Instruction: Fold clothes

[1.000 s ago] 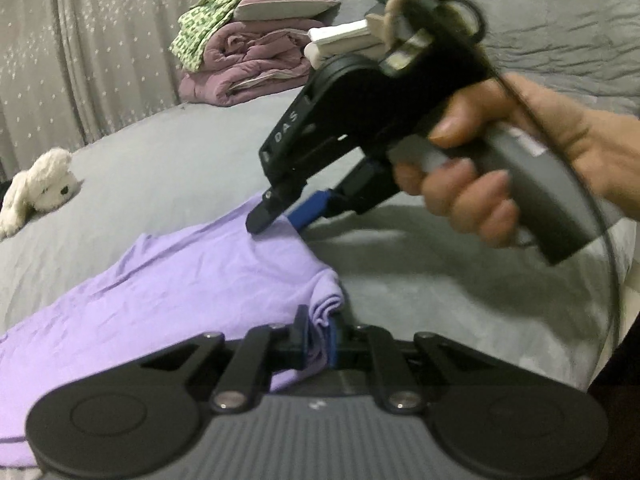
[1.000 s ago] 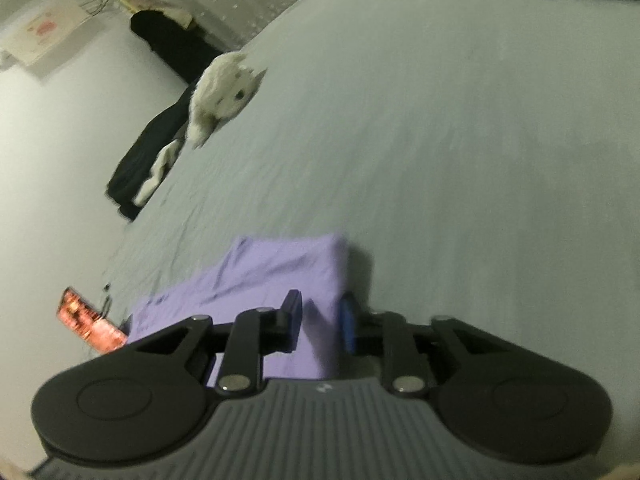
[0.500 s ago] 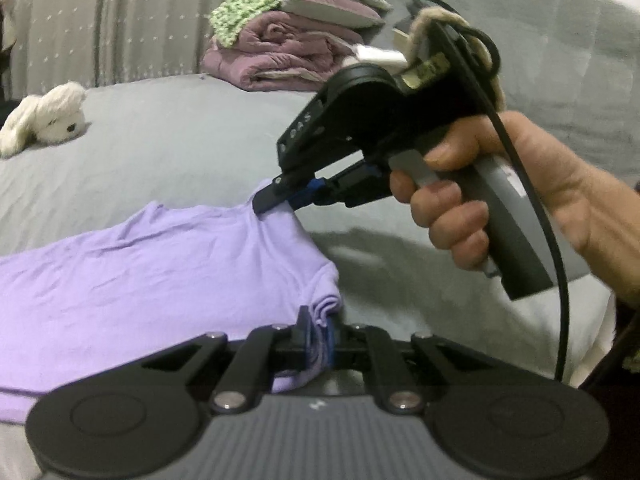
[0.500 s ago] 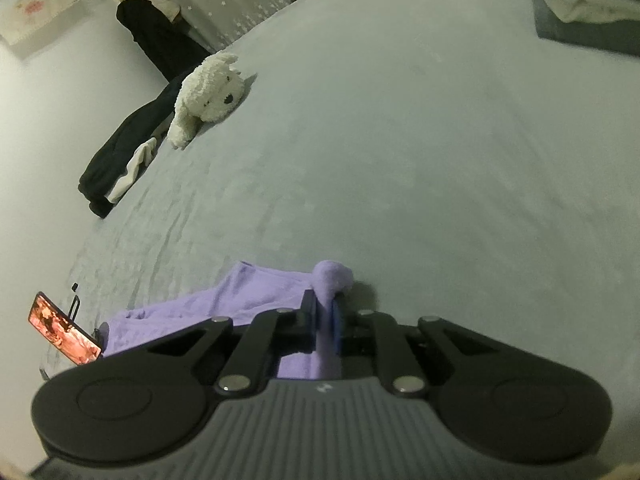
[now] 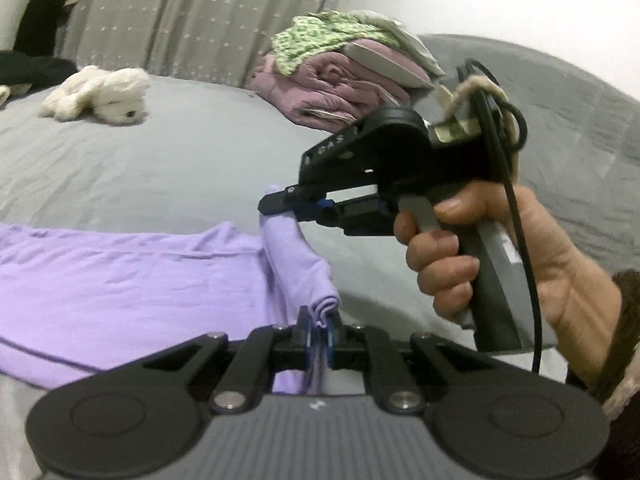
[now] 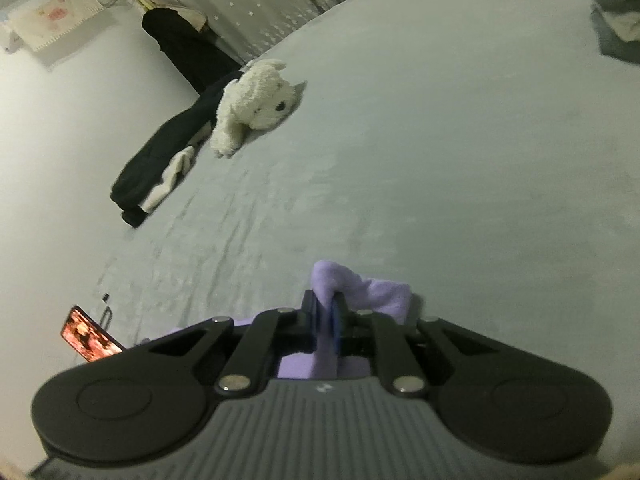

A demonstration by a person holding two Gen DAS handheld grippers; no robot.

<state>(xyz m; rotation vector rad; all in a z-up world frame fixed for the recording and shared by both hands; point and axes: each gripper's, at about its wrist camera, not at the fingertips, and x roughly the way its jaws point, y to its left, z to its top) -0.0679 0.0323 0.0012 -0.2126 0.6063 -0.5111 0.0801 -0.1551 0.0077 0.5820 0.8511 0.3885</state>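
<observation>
A lilac garment [image 5: 120,276] lies spread on the grey bed [image 5: 180,168], its near right edge lifted off the sheet. My left gripper [image 5: 319,326] is shut on a bunched corner of that edge at the bottom of the left wrist view. Farther along the same edge, my right gripper [image 5: 280,208], held by a hand [image 5: 520,256], is shut on another corner, and the cloth hangs stretched between the two. In the right wrist view the right gripper [image 6: 326,312] pinches a lilac fold [image 6: 360,292] that sticks up past its pads.
A white plush dog [image 5: 100,94] [image 6: 256,104] lies on the bed beyond the garment. A pile of folded pink and green bedding [image 5: 344,68] sits at the back. Dark clothing [image 6: 172,152] lies near the bed's left edge, and a lit phone screen [image 6: 90,334] stands near it.
Both grippers have risen with the lilac edge, which now hangs off the sheet. The right jaws went from loosely around the cloth to pinching it. The left view has rolled level.
</observation>
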